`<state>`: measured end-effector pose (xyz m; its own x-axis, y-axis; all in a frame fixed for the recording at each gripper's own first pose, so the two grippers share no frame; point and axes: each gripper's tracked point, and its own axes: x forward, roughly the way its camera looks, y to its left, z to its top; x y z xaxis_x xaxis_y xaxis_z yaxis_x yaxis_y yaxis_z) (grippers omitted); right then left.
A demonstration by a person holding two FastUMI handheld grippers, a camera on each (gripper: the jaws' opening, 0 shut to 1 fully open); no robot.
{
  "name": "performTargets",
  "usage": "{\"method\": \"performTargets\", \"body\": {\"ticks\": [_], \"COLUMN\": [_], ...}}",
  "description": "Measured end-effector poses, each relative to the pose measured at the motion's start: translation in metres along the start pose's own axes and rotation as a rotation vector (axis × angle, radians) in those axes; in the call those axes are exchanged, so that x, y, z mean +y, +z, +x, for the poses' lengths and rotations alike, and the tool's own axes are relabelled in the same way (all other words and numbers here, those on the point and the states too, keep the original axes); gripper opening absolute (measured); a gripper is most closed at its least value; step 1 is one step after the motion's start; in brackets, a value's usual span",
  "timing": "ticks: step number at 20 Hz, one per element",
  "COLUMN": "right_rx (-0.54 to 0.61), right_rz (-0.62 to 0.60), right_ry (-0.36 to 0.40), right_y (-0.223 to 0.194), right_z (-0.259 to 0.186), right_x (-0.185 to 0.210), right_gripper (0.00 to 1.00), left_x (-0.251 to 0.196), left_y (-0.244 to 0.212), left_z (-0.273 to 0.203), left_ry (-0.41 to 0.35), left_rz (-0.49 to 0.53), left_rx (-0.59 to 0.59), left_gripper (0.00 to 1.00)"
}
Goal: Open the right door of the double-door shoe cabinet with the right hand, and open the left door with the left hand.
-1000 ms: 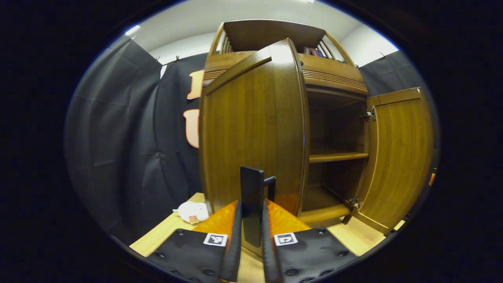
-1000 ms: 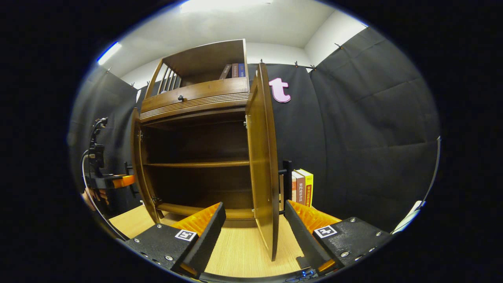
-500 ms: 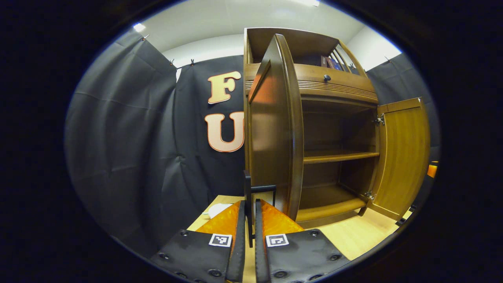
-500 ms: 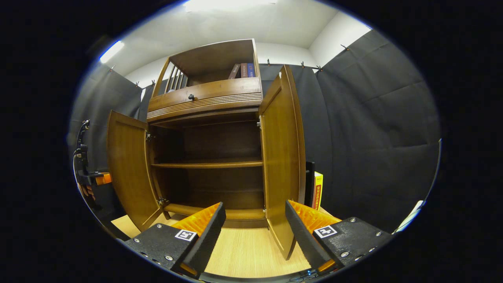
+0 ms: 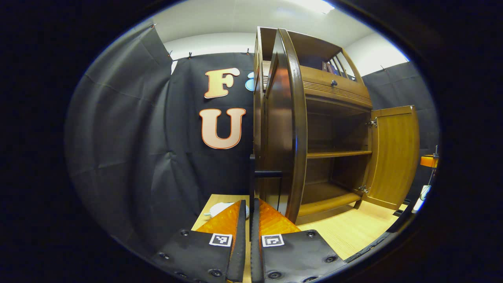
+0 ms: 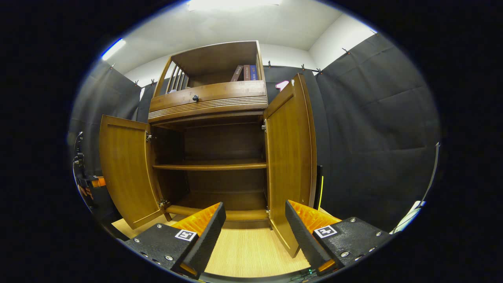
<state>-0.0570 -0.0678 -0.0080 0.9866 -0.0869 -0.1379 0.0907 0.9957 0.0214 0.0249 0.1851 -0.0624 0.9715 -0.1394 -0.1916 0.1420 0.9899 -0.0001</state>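
The brown wooden shoe cabinet (image 6: 208,100) stands with both doors swung out, baring its inner shelf (image 6: 210,166). In the left gripper view the left door (image 5: 285,129) shows almost edge-on. My left gripper (image 5: 248,202) is shut on that door's black handle (image 5: 252,177), whose thin plate runs down between the fingers. In the right gripper view my right gripper (image 6: 254,206) is open and holds nothing, just in front of the cabinet's base. The right door (image 6: 290,157) stands open beside its right finger, apart from it. The left door (image 6: 123,169) hangs open at the left.
The cabinet rests on a light wooden tabletop (image 6: 247,251). Books (image 6: 245,72) stand in its top shelf above a drawer knob (image 6: 195,97). A white object (image 5: 220,208) lies on the table left of the cabinet. Black cloth walls close in on both sides.
The left door has swung farther out with my left gripper on its handle. The right door has also opened wider, covering the books behind it. The right gripper stays open.
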Motion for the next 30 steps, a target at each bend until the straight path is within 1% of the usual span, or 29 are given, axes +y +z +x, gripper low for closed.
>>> {"method": "performTargets", "body": {"ticks": [2,3,4,5,6,7,9,13,14,15,16,17,18,20,21,22,23,25,26,27,28,30], "right_rx": [-0.005,-0.007,-0.006,-0.004,-0.004,-0.004,-0.005,-0.002,-0.002,0.002,0.01,0.014,0.013,0.011,0.009,0.008,0.01,0.009,0.008,0.008,0.006,0.001], "right_rz": [-0.001,-0.001,-0.001,0.0,0.0,0.001,0.006,0.008,0.006,0.003,0.0,-0.003,-0.005,-0.001,0.0,0.001,-0.003,-0.011,-0.011,-0.011,-0.01,-0.007], "right_ry": [-0.002,-0.003,-0.002,0.0,0.002,0.002,0.005,0.012,0.016,0.024,0.032,0.04,0.051,0.084,0.101,0.116,0.129,0.142,0.147,0.149,0.149,0.152], "right_y": [0.003,0.003,0.003,0.003,0.003,0.003,0.001,-0.006,-0.008,-0.012,-0.016,-0.019,-0.02,-0.021,-0.023,-0.024,-0.024,-0.025,-0.025,-0.024,-0.024,-0.023], "right_z": [-0.002,-0.001,-0.001,-0.001,-0.001,0.0,0.002,0.008,0.01,0.013,0.016,0.018,0.02,0.021,0.02,0.019,0.018,0.015,0.013,0.012,0.011,0.01], "right_x": [0.004,0.006,0.007,0.009,0.01,0.011,0.012,0.01,0.01,0.012,0.013,0.015,0.018,0.027,0.031,0.035,0.037,0.036,0.035,0.034,0.031,0.028], "right_gripper": [0.93,0.93,0.93,0.93,0.86,0.86,0.86,0.86,0.86,0.86,0.86,0.86,0.93,0.93,0.93,0.93,0.93,0.93,0.93,0.93,0.93,0.93], "left_x": [0.007,0.013,0.014,0.014,0.013,0.012,0.012,-0.008,-0.021,-0.031,-0.041,-0.053,-0.067,-0.1,-0.114,-0.131,-0.146,-0.17,-0.18,-0.188,-0.193,-0.197], "left_y": [-0.001,-0.001,-0.003,-0.003,-0.003,-0.004,-0.006,-0.014,-0.012,-0.006,0.001,0.008,0.014,0.026,0.029,0.028,0.027,0.022,0.023,0.02,0.018,0.017], "left_z": [0.001,0.003,0.001,0.0,-0.004,-0.007,-0.022,-0.069,-0.073,-0.077,-0.079,-0.078,-0.078,-0.071,-0.065,-0.057,-0.051,-0.045,-0.043,-0.042,-0.041,-0.041], "left_ry": [-0.038,-0.043,-0.059,-0.063,-0.065,-0.061,-0.037,0.007,0.015,0.037,0.061,0.092,0.127,0.162,0.175,0.169,0.158,0.13,0.116,0.109,0.107,0.111], "left_rz": [-0.001,-0.007,-0.021,-0.025,-0.015,0.008,0.051,0.041,0.033,0.02,0.005,-0.015,-0.036,-0.077,-0.089,-0.087,-0.074,-0.045,-0.035,-0.029,-0.029,-0.029], "left_rx": [-0.009,-0.005,0.005,0.007,0.012,0.015,0.031,0.06,0.051,0.029,0.003,-0.027,-0.058,-0.109,-0.123,-0.128,-0.126,-0.118,-0.115,-0.112,-0.112,-0.114], "left_gripper": [0.14,0.14,0.23,0.2,0.18,0.18,0.2,0.2,0.22,0.2,0.2,0.22,0.17,0.17,0.22,0.4,0.41,0.6,0.65,0.66,0.77,0.87]}}
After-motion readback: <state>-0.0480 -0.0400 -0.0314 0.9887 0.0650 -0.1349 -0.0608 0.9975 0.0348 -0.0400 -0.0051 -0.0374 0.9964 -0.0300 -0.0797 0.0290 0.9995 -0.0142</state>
